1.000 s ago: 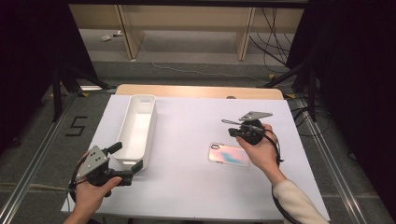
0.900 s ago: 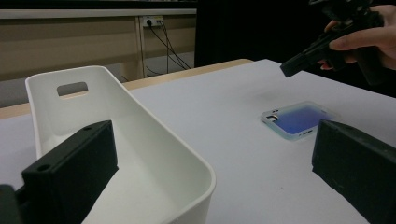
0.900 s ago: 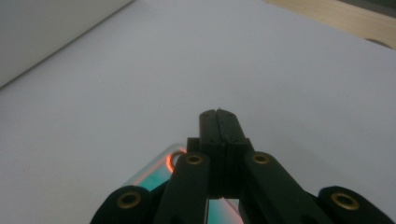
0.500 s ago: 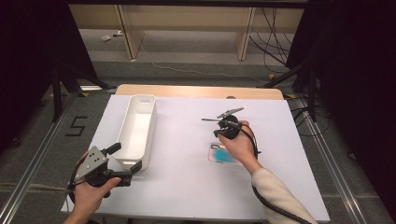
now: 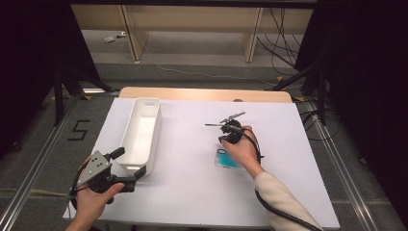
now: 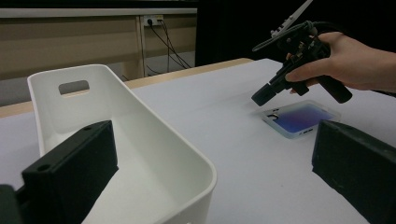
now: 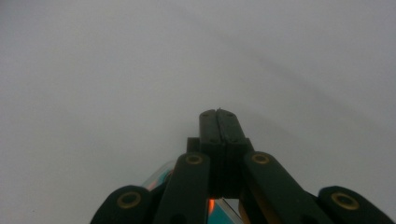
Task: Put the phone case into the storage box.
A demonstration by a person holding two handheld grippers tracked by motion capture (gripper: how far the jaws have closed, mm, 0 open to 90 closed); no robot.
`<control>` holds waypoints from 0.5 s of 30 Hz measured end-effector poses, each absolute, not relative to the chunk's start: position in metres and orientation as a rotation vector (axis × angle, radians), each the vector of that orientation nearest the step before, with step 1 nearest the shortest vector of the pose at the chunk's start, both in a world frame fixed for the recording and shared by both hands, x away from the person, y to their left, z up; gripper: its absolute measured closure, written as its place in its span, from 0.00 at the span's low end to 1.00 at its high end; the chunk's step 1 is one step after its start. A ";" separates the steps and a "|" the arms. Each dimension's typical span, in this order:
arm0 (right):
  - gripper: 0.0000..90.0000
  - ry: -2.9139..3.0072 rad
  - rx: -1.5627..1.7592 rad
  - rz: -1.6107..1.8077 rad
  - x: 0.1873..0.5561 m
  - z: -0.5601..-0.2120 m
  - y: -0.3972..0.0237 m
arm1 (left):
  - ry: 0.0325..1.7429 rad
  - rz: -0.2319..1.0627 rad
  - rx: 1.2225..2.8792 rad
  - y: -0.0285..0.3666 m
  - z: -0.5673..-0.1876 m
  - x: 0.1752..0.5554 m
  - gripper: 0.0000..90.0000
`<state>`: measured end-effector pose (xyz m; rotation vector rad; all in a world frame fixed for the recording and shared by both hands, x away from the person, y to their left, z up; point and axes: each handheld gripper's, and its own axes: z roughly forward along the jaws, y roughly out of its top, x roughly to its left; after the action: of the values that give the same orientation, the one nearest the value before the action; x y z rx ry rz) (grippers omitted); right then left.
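My right gripper [image 7: 218,113] has its jaws pressed together on nothing, hovering at frame centre over the near end of the blue phone case [image 5: 226,160] lying flat on the white table [image 5: 192,183]. My left gripper [image 5: 129,165], jaws spread wide, straddles the white bin's [image 5: 144,126] near corner, lower left.

phone [image 5: 226,160] half hidden under right hand [image 5: 244,150]

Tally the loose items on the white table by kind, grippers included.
White bin: 1
Phone case: 1
Handheld grippers: 2, left gripper and right gripper
Total: 4
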<state>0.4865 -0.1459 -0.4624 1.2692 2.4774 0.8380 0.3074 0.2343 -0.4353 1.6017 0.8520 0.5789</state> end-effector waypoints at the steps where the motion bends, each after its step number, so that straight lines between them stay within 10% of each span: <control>1: 1.00 2.475 1.265 0.833 0.487 -0.463 -0.146 | 0.851 0.579 1.602 0.234 -0.435 0.307 0.00; 15: 1.00 2.426 1.354 0.732 0.487 -0.460 -0.177 | 0.856 0.581 1.600 0.235 -0.436 0.307 0.00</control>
<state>0.4870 -0.1767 -0.4600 1.3539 2.4260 0.7319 0.3070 0.2353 -0.4355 1.5995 0.8560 0.5806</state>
